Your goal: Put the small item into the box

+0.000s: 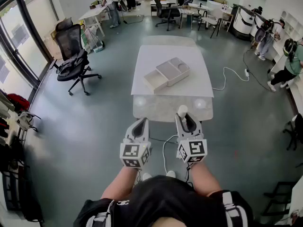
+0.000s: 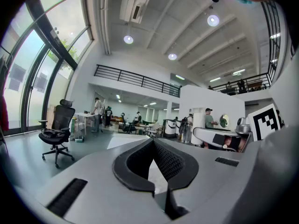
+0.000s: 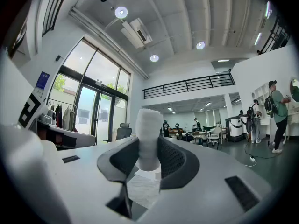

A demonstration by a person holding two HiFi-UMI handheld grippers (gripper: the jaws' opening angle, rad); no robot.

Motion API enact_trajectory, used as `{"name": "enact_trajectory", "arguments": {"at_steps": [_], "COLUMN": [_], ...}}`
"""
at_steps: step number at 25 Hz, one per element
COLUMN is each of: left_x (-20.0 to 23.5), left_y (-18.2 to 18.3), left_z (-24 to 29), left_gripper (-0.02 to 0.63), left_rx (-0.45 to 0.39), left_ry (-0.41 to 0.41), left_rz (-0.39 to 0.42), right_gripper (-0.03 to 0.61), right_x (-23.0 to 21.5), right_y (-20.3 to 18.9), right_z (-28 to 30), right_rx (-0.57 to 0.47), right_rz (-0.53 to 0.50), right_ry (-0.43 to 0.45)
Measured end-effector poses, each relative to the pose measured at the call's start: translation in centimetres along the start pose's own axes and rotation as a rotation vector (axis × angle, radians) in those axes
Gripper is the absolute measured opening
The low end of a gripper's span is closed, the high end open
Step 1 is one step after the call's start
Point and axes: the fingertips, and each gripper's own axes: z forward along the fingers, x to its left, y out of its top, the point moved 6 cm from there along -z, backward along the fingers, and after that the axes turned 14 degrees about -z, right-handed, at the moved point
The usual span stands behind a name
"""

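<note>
No print reads clearly; the blue wall sign (image 3: 41, 80) seems too blurred.

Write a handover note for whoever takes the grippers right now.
Left gripper: shut, empty, held short of the table.
Right gripper: shut on the white item, which stands upright between the jaws, by the table's near edge.
Box: on the white sheet mid-table, apart from both grippers; it looks open.
Done: item is in hand.
Left: carry it to the box and release it inside.
</note>
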Motion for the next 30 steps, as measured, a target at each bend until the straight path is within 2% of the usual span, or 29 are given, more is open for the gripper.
{"name": "enact_trajectory", "arguments": {"at_steps": [13, 22, 30], "left_x": [-3.2, -7.0, -9.4], "left_y": [-1.0, -2.4, -4.6], "left_z": [0.6, 2.6, 4.0], "left_gripper": [0.005, 0.005, 0.006], "left_rx": [-0.007, -0.017, -0.01], "left_ry": [0.016, 0.04, 0.08], "left_rz": [0.015, 0.041, 0.009], "right_gripper": [0.124, 0.124, 0.124], "right_x": [-2.6, -6.4, -9.5], "right_y": [-0.5, -2.0, -3.0], "right_z": [-2.0, -3.2, -4.1], "right_rx": [-0.032, -0.051, -0.072], "right_rz": [-0.001, 0.025, 0.058], "right_ry": [0.021, 0.039, 0.085]}}
